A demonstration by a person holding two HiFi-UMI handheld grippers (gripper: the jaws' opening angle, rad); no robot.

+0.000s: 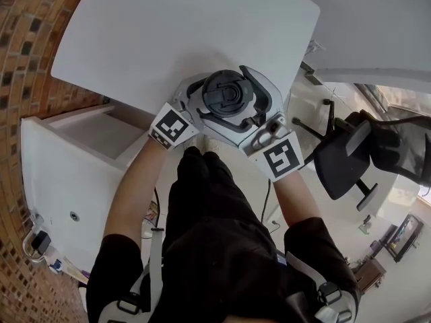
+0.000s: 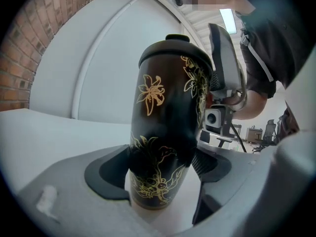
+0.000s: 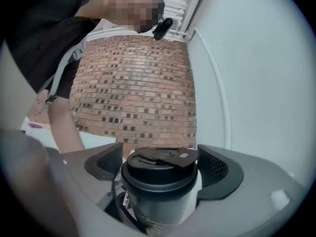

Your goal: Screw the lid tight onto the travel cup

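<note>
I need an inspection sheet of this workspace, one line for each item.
Surface: white table, bare where visible.
Job's things: black travel cup with gold flowers; the lid sits on it.
Clutter: nothing seen.
Grippers: left gripper shut on the cup's body; right gripper shut on the lid.
Cables: thin dark cable hangs below the right gripper.
Surroundings: brick wall, white cabinet, office chair.

My head view looks steeply down from above the near edge of the table (image 1: pixel 168 39) onto the lid (image 1: pixel 225 94). The left gripper view sits close at the side of the travel cup (image 2: pixel 165 132), facing the person (image 2: pixel 266 43). The right gripper view looks level across that same lid toward the brick wall (image 3: pixel 138 83).
</note>
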